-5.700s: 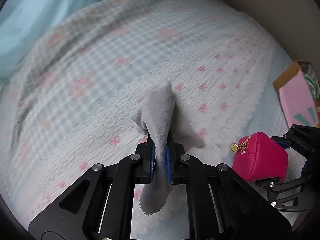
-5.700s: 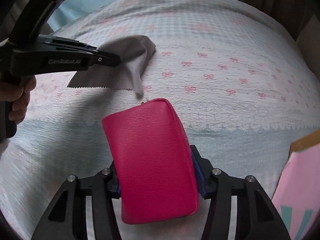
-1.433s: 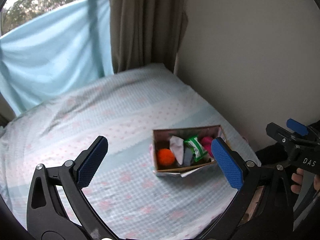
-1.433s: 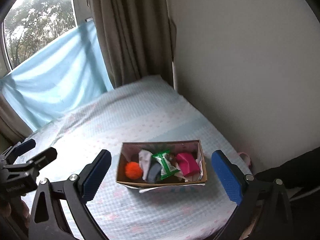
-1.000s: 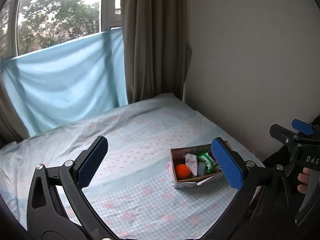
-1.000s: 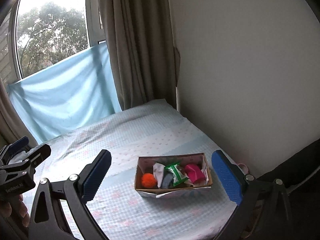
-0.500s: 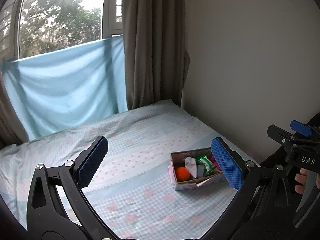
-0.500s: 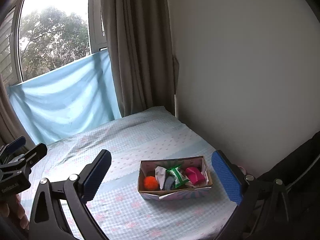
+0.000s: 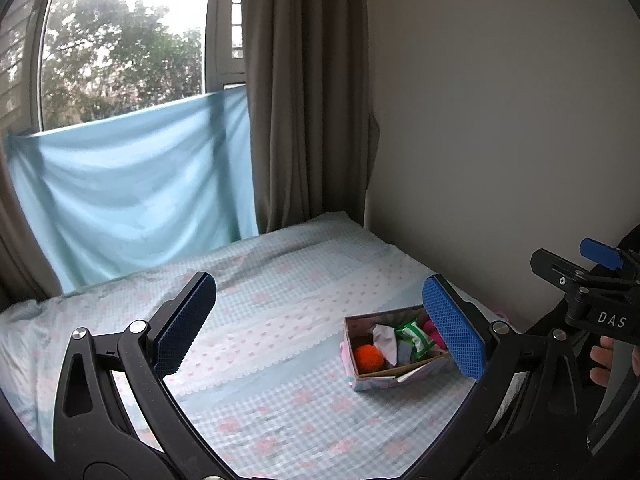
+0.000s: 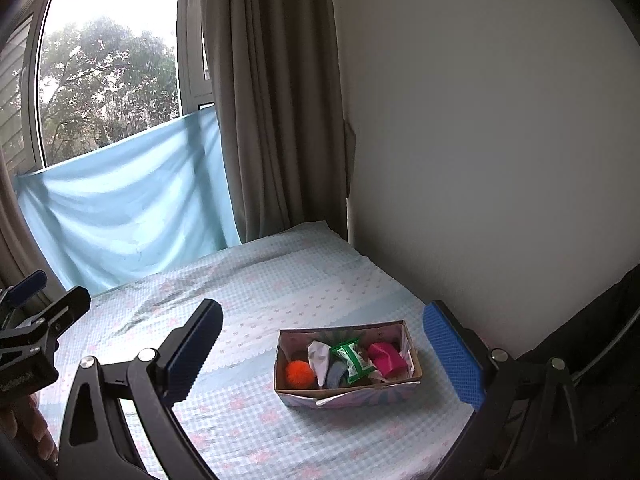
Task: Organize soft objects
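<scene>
Bedroom corner: checked bedspread [image 10: 248, 364] with pink bows, brown curtain [image 10: 276, 120], pale blue sheet [image 10: 124, 208] hung across the window, plain wall to the right. Ahead of and below the right gripper [image 10: 320, 354], closer to its right finger than its left, sat the cardboard box [image 10: 348, 390] on the bed, holding an orange pom-pom [image 10: 299, 374], a pale grey cloth [image 10: 320, 356], a green-and-white packet [image 10: 354, 360] and a pink pouch [image 10: 386, 360]. Both tools spread wide and empty: right gripper high above the bed, left gripper [image 9: 320, 322] likewise, with the box just inside its right finger. No loose soft items visible on the bedspread. Seemingly at the finishing stage. Best handled by keeping both tools raised and well apart from the box, avoiding any knock to its low walls, and checking the bed's hidden near edge before stopping.
</scene>
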Available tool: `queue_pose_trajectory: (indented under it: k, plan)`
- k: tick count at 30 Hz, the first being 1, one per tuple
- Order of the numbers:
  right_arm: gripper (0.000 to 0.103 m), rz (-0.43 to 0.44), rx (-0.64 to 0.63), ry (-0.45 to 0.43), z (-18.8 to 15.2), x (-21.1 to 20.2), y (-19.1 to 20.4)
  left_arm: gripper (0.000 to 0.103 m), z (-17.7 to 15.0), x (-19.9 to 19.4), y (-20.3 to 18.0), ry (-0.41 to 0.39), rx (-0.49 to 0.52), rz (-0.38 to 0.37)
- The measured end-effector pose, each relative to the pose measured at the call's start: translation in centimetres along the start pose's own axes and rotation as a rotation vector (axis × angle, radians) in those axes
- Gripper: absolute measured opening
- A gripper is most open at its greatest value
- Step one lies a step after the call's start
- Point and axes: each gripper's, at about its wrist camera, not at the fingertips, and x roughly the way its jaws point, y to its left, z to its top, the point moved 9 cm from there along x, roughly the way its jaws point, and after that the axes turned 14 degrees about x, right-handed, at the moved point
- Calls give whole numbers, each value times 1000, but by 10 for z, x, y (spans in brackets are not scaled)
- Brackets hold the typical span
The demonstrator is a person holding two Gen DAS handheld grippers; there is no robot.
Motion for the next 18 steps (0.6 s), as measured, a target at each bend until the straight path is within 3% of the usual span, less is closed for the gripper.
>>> queue_pose_trajectory:
  k: [18]
  plan:
    - [100, 6, 10, -16, 4, -3, 4, 103, 3, -7, 8, -14, 5, 9]
